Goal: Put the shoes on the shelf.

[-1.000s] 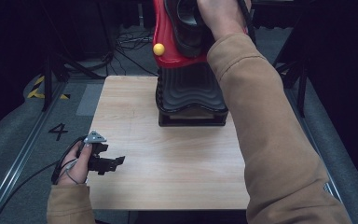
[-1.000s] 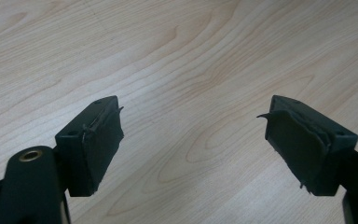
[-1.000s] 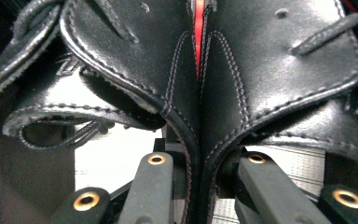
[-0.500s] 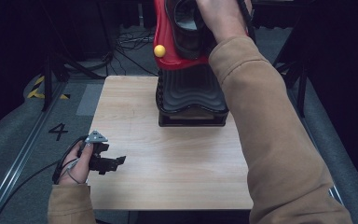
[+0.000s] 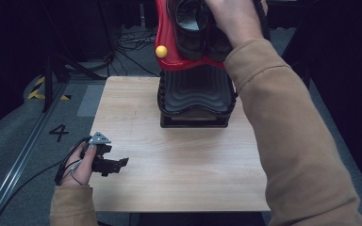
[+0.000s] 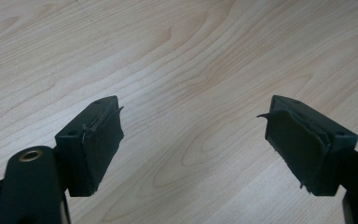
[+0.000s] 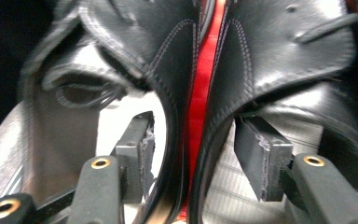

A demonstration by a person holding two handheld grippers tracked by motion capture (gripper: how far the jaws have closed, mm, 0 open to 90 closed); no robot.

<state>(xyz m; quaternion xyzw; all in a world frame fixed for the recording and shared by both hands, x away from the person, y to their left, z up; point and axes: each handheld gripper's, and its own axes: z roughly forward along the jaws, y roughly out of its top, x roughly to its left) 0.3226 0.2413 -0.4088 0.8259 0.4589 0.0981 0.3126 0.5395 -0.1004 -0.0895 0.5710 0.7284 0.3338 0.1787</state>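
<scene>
Two black leather shoes (image 5: 195, 28) sit side by side in a red holder (image 5: 169, 44) with a yellow knob (image 5: 160, 51), on top of a black ridged stand (image 5: 195, 94). My right gripper (image 7: 193, 140) is up among the shoes, under the person's hand (image 5: 231, 19). One of its jaws is inside each shoe, and the two inner walls (image 7: 186, 93) stand between them with small gaps, so it is open. My left gripper (image 5: 115, 164) rests low at the table's left edge. Its jaws are wide open over bare wood (image 6: 191, 70).
The wooden table (image 5: 184, 165) carries the stand at its far middle. Grey floor with a rail (image 5: 14, 169) and a painted number lies to the left. Cables (image 5: 132, 42) run across the dark floor behind the table.
The right hand has shifted slightly over the shoes. The holder, the stand and the left gripper have kept their places.
</scene>
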